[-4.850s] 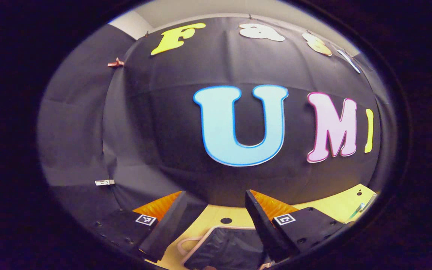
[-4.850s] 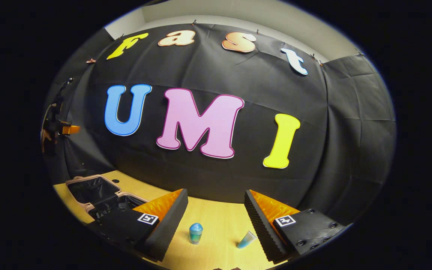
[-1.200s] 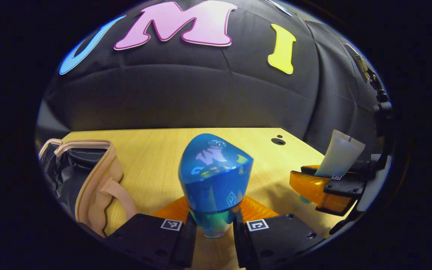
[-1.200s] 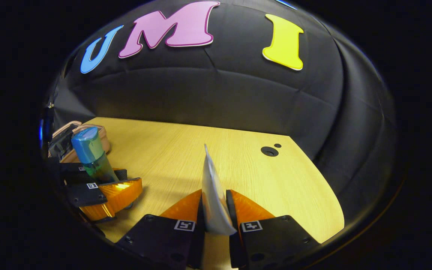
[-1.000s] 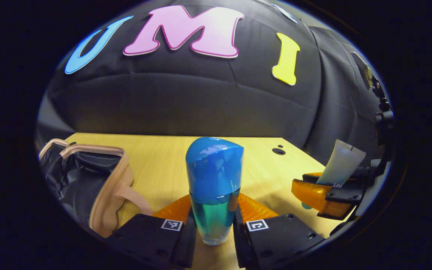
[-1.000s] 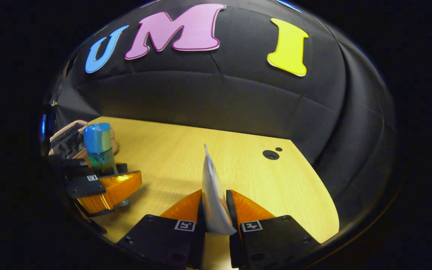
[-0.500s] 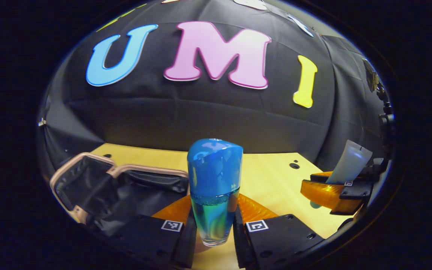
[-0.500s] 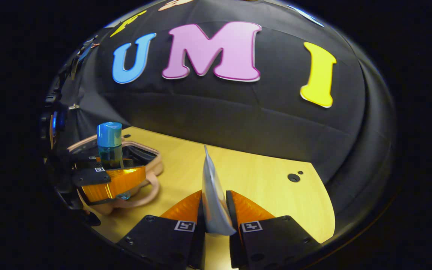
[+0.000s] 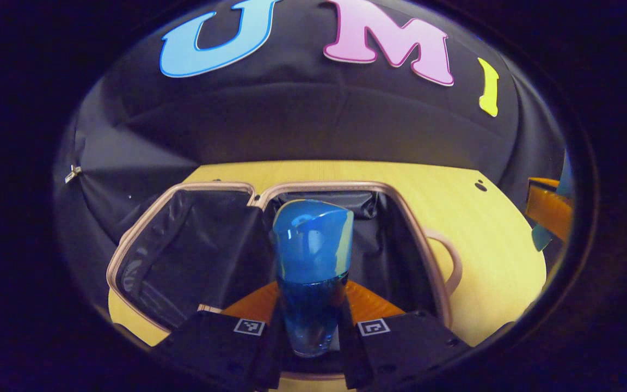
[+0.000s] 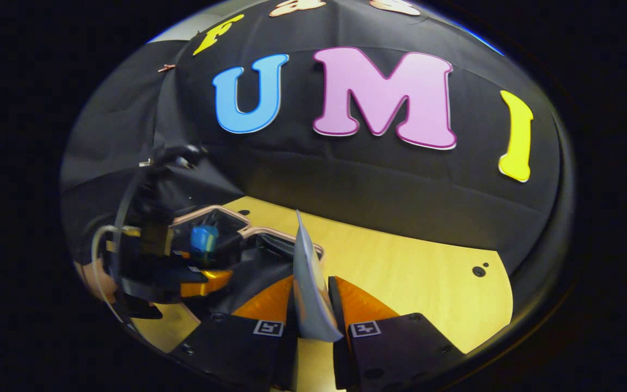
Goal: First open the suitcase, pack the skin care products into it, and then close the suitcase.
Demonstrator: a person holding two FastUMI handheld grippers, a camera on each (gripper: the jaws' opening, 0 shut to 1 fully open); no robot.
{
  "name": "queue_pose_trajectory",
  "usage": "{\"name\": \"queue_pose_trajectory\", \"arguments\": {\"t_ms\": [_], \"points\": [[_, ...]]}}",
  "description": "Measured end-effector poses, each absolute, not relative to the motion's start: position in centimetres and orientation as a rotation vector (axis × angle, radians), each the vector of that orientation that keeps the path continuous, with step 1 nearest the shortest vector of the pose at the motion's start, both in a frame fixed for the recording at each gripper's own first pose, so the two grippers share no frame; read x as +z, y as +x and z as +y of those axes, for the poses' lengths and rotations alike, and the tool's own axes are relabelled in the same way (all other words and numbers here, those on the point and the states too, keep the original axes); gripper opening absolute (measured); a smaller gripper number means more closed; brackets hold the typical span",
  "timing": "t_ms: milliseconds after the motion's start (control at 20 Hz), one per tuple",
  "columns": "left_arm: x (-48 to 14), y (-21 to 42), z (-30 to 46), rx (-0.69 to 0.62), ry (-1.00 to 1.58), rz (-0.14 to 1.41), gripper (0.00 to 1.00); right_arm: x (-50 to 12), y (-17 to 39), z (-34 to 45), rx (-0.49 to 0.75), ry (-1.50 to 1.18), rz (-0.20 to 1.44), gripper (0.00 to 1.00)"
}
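Gripping the blue bottle (image 9: pixel 312 272) low on its glossy body, the left gripper (image 9: pixel 310 326) holds it upright over the open suitcase (image 9: pixel 128 245); likely rigid, slippery, top-heavy. The right gripper (image 10: pixel 312 313) pinches a soft tube (image 10: pixel 308 288) flat, just right of the suitcase.

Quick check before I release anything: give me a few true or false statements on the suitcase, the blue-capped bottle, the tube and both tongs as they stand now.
1. The suitcase lies open on the table. True.
2. The left tongs are open and hold nothing. False: they are shut on the blue-capped bottle.
3. The blue-capped bottle is upright, in front of the suitcase's dark lining. True.
4. The right tongs grip the pale tube. True.
5. The pale tube already lies inside the suitcase. False: it is in the right tongs, beside the suitcase rim.
6. The suitcase lining is bright red. False: it is black.
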State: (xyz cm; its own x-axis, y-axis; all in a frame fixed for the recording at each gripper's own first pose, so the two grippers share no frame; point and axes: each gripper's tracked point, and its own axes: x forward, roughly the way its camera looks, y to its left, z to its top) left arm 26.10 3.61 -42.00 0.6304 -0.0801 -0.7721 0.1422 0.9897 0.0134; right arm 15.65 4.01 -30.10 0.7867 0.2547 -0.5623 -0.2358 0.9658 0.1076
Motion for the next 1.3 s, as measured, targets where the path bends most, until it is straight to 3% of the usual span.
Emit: {"name": "queue_pose_trajectory", "arguments": {"t_ms": [100, 400, 450, 550, 650, 700, 950, 1050, 1100, 1150, 1200, 1300], "points": [[-43.6, 26.0, 4.5, -0.146, 0.08, 0.965, 0.47, -29.4, 15.7, 5.2, 0.282, 0.041, 0.586, 0.29], [-47.5, 26.8, 5.3, -0.126, 0.103, 1.227, 0.46, -29.8, 13.6, 4.9, 0.291, 0.073, 0.628, 0.29], [-47.2, 27.7, 5.1, -0.127, 0.103, 1.223, 0.47, -29.7, 13.2, 4.5, 0.287, 0.078, 0.632, 0.24], [-47.5, 28.3, 5.6, -0.12, 0.129, 1.26, 0.46, -30.2, 12.7, 4.1, 0.284, 0.087, 0.651, 0.29], [-46.9, 28.6, 4.9, -0.119, 0.152, 1.266, 0.46, -30.5, 12.5, 4.4, 0.29, 0.099, 0.673, 0.29], [-46.7, 28.7, 5.1, -0.112, 0.165, 1.254, 0.46, -30.7, 12.7, 4.6, 0.293, 0.109, 0.679, 0.24], [-41.6, 29.7, 5.9, -0.086, 0.156, 1.09, 0.52, -32.3, 13.5, 6.0, 0.291, 0.119, 0.759, 0.29], [-37.4, 29.6, 7.3, -0.071, 0.157, 0.971, 0.64, -33.0, 14.0, 7.6, 0.304, 0.124, 0.8, 0.29], [-35.4, 28.9, 8.3, -0.054, 0.154, 0.919, 0.82, -33.5, 14.3, 8.6, 0.31, 0.134, 0.82, 0.29], [-34.0, 28.1, 9.4, -0.029, 0.15, 0.879, 0.93, -34.1, 14.7, 9.6, 0.307, 0.139, 0.839, 0.29], [-32.2, 26.7, 10.4, -0.014, 0.137, 0.831, 0.99, -35.1, 15.0, 10.5, 0.306, 0.135, 0.863, 0.29], [-28.5, 24.0, 11.9, 0.0, 0.104, 0.732, 0.98, -37.0, 15.1, 12.5, 0.293, 0.157, 0.94, 0.29]]}}
